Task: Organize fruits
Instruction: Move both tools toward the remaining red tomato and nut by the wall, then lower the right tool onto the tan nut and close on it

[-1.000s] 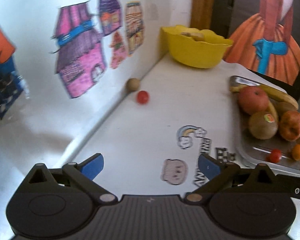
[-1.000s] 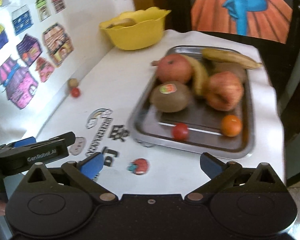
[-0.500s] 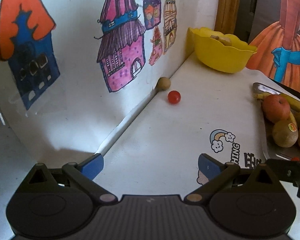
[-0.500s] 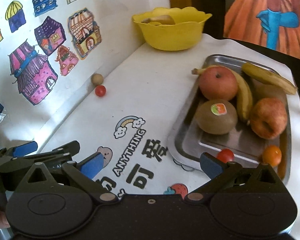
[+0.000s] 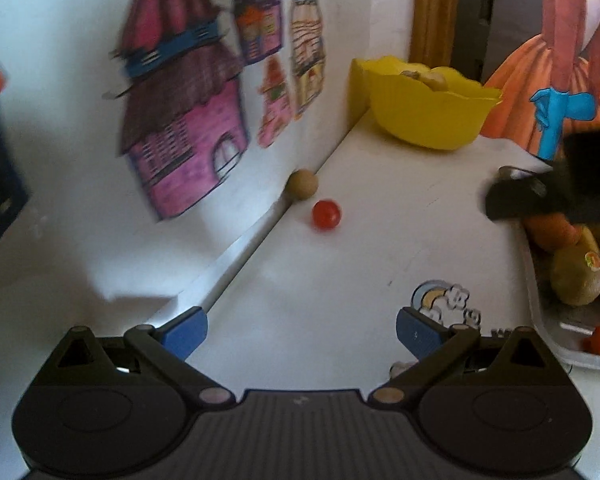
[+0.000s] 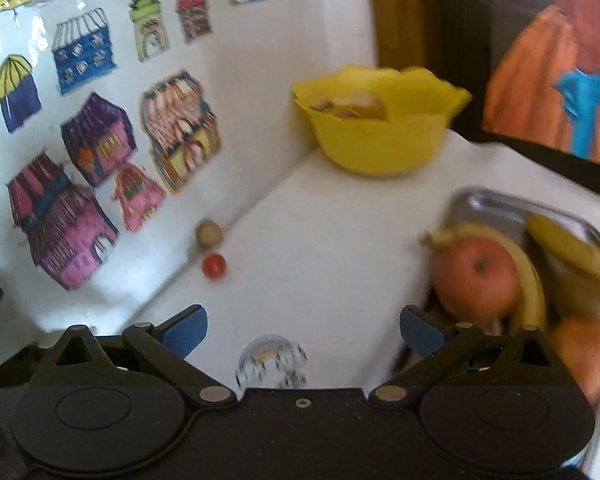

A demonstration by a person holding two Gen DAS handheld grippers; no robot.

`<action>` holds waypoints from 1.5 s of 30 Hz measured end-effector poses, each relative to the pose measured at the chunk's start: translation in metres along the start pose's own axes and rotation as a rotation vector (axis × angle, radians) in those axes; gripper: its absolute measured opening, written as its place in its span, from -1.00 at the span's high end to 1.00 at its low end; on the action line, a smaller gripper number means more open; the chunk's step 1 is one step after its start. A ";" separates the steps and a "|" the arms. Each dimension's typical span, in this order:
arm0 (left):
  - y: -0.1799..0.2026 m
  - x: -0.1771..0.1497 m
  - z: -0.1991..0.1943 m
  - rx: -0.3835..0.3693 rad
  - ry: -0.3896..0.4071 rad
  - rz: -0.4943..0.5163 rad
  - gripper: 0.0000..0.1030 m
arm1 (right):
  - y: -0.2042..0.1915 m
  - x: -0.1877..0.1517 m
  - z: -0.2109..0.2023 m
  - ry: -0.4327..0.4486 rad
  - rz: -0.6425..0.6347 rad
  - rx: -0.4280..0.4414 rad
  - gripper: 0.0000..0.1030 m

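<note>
Grippers, left (image 5: 298,330) and right (image 6: 302,330), both wide open and empty, have advanced toward the yellow bowl (image 6: 380,136); no fruit taken yet

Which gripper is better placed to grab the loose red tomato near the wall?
Left, probably. The left gripper is open and points nearly at the red tomato; the right gripper sits toward the tray.

Right gripper (image 6: 303,330) jaws stand wide apart and empty above the white counter (image 6: 340,240). A red cherry tomato (image 6: 214,265) lies just beside a tan ball (image 6: 209,233) at the wall. The metal tray (image 6: 500,204) holds an apple (image 6: 476,278) and bananas (image 6: 528,280); a yellow bowl (image 6: 380,136) sits beyond.
</note>
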State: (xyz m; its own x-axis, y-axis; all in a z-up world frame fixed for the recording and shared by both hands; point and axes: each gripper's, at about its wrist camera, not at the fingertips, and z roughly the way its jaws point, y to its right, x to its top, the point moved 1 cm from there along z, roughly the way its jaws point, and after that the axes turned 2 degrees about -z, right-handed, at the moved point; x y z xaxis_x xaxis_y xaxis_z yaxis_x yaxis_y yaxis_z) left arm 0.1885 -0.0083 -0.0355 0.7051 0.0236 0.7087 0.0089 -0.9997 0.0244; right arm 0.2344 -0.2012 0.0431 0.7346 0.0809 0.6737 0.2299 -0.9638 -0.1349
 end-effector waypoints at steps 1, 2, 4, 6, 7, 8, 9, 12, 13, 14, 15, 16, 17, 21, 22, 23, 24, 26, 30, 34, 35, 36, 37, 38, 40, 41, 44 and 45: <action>0.002 0.002 0.003 -0.005 0.010 0.001 -0.99 | 0.001 0.007 0.006 0.000 -0.027 0.031 -0.98; 0.005 0.005 0.007 -0.006 0.017 0.001 -0.99 | 0.001 0.014 0.013 -0.002 -0.054 0.057 -0.98; 0.010 0.009 0.015 -0.005 0.033 -0.004 -0.99 | 0.003 0.027 0.030 -0.007 -0.114 0.119 -0.98; 0.016 0.013 0.024 0.002 0.032 -0.004 -0.99 | 0.003 0.038 0.048 -0.016 -0.174 0.162 -0.98; 0.018 0.015 0.029 0.004 0.034 -0.002 -0.99 | 0.003 0.043 0.056 -0.021 -0.199 0.178 -0.98; 0.020 0.016 0.033 0.006 0.034 0.003 -0.99 | 0.002 0.048 0.062 -0.029 -0.214 0.195 -0.97; 0.021 0.017 0.036 0.008 0.035 0.008 -0.99 | 0.001 0.053 0.070 -0.039 -0.227 0.215 -0.96; 0.025 0.021 0.044 0.009 0.035 0.020 -0.99 | -0.003 0.066 0.089 -0.063 -0.258 0.249 -0.89; 0.026 0.022 0.047 0.005 0.038 0.024 -0.99 | -0.005 0.070 0.095 -0.071 -0.267 0.262 -0.87; 0.027 0.024 0.049 0.001 0.041 0.026 -0.98 | -0.008 0.073 0.102 -0.085 -0.276 0.280 -0.80; 0.029 0.026 0.051 -0.010 0.042 0.029 -0.98 | -0.010 0.074 0.108 -0.099 -0.283 0.291 -0.70; 0.030 0.027 0.053 -0.015 0.043 0.035 -0.98 | -0.012 0.075 0.113 -0.112 -0.294 0.295 -0.66; 0.032 0.029 0.055 -0.018 0.044 0.043 -0.98 | -0.015 0.076 0.119 -0.121 -0.309 0.298 -0.63; 0.042 0.034 0.064 -0.005 0.033 0.082 -0.95 | -0.024 0.080 0.135 -0.135 -0.360 0.317 -0.51; 0.043 0.035 0.066 -0.003 0.032 0.086 -0.95 | -0.027 0.081 0.139 -0.140 -0.376 0.321 -0.50; 0.045 0.036 0.067 -0.003 0.030 0.085 -0.95 | -0.029 0.084 0.145 -0.145 -0.388 0.325 -0.48; 0.047 0.037 0.069 -0.007 0.031 0.083 -0.95 | -0.031 0.086 0.148 -0.150 -0.403 0.328 -0.45; 0.050 0.039 0.071 -0.012 0.035 0.085 -0.95 | -0.035 0.089 0.154 -0.159 -0.430 0.335 -0.42; 0.064 0.047 0.079 -0.015 0.044 0.094 -0.94 | -0.040 0.095 0.161 -0.168 -0.464 0.347 -0.41; 0.073 0.056 0.084 -0.016 0.053 0.096 -0.94 | -0.042 0.098 0.168 -0.178 -0.468 0.353 -0.40; 0.074 0.057 0.085 -0.016 0.053 0.096 -0.94 | -0.042 0.099 0.169 -0.179 -0.470 0.355 -0.40; 0.075 0.058 0.087 -0.017 0.054 0.096 -0.94 | -0.042 0.100 0.170 -0.181 -0.472 0.357 -0.39; 0.078 0.059 0.089 -0.017 0.053 0.098 -0.93 | -0.040 0.097 0.166 -0.183 -0.473 0.359 -0.39; 0.077 0.058 0.090 -0.017 0.054 0.098 -0.92 | -0.040 0.097 0.167 -0.187 -0.473 0.360 -0.37; 0.079 0.058 0.092 -0.017 0.052 0.098 -0.89 | -0.040 0.096 0.170 -0.193 -0.472 0.362 -0.36; 0.076 0.057 0.093 -0.019 0.051 0.097 -0.88 | -0.044 0.096 0.176 -0.195 -0.471 0.362 -0.33; 0.081 0.056 0.094 -0.021 0.049 0.093 -0.83 | -0.042 0.094 0.186 -0.202 -0.460 0.364 -0.26; 0.082 0.056 0.095 -0.021 0.049 0.091 -0.80 | -0.045 0.091 0.189 -0.203 -0.455 0.367 -0.23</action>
State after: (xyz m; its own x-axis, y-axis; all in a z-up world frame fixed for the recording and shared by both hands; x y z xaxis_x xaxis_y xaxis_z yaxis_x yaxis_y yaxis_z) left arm 0.2959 -0.0898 -0.0607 0.6670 -0.0666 0.7421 -0.0687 -0.9973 -0.0277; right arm 0.4121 -0.1028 -0.0270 0.6098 0.5449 0.5755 0.7267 -0.6743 -0.1317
